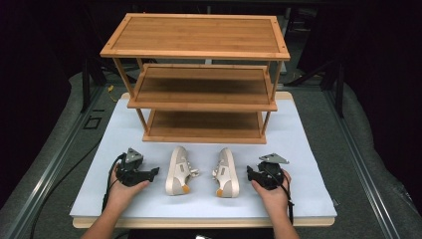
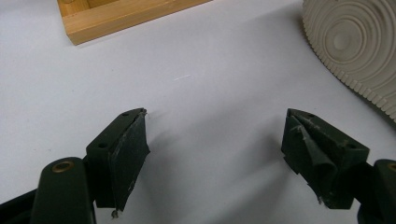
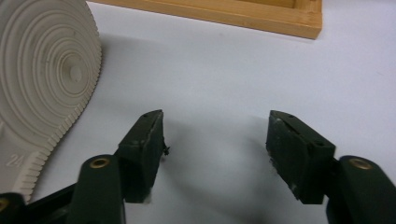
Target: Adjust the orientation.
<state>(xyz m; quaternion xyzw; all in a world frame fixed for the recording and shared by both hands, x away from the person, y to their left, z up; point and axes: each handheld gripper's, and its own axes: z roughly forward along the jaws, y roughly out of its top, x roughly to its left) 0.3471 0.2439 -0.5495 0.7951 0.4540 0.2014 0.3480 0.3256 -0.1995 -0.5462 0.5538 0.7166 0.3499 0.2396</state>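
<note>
Shoes lie on their sides on the white mat (image 1: 303, 149) in the high view, just in front of the wooden rack (image 1: 199, 79): the left shoe (image 1: 177, 170) and the right shoe (image 1: 226, 173) are near each other but apart, uppers facing one another and soles turned outward. The left gripper (image 1: 154, 172) rests on the mat just beside the left shoe's sole, held by the left hand (image 1: 124, 191); the right gripper (image 1: 248, 173) rests just beside the right shoe's sole, held by the right hand (image 1: 271, 191). Both point inward at the shoes without touching them. In the left gripper view, the left gripper (image 2: 215, 140) has its jaws spread wide over bare mat (image 2: 210, 60), with nothing between them; the ribbed sole of the left shoe (image 2: 350, 46) sits at upper right, and a rack corner (image 2: 107, 16) at upper left. In the right gripper view, the right gripper (image 3: 215, 135) is likewise spread with only mat (image 3: 224, 65) between the jaws; the right shoe (image 3: 42, 79) shows its ringed sole at left, apart from the jaws, and the rack base (image 3: 261, 14) runs along the top.
</note>
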